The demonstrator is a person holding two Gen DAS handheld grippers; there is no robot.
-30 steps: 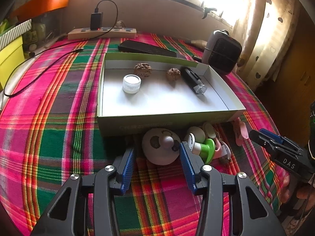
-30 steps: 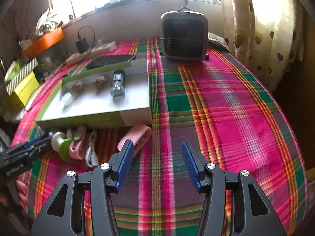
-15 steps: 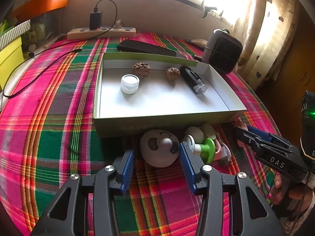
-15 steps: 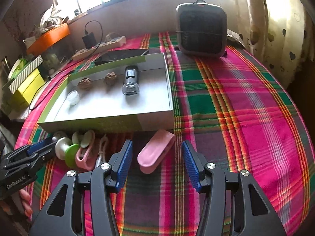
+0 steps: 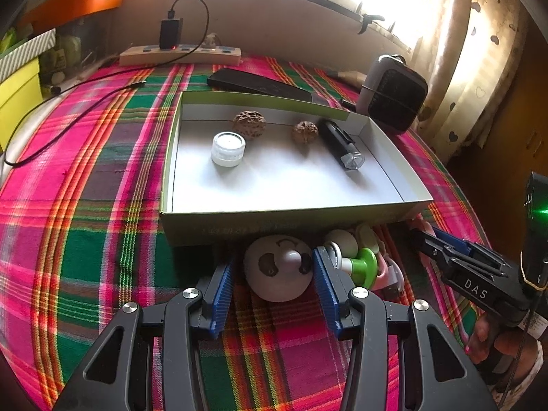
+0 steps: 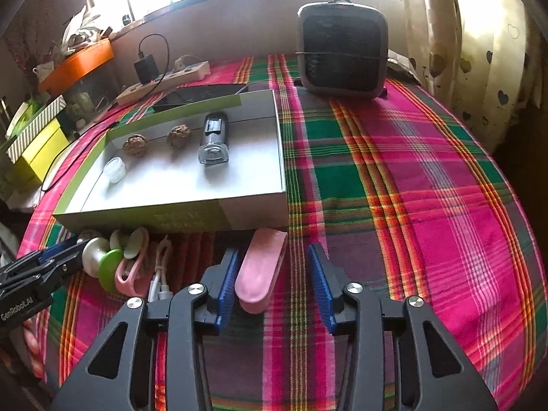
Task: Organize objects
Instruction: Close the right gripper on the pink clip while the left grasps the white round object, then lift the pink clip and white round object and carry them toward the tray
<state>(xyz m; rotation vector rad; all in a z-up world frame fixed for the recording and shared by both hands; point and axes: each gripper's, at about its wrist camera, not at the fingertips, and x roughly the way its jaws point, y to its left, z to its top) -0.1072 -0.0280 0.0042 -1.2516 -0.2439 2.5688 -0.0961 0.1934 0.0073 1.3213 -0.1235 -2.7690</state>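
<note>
Both claws have advanced since 0.5 s ago. My right claw (image 6: pixel 270 281), spread, now straddles the pink case (image 6: pixel 261 270), long axis along the fingers; left claw (image 5: pixel 274 282), spread, brackets the panda ball (image 5: pixel 279 269).

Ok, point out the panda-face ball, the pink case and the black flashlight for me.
panda-face ball (image 5: pixel 279 269): left wrist view, on its face, between the open claw fingers.
pink case (image 6: pixel 262 269): right wrist view, middle of its top surface.
black flashlight (image 5: pixel 337 142): left wrist view, mid-barrel, inside the box.
</note>
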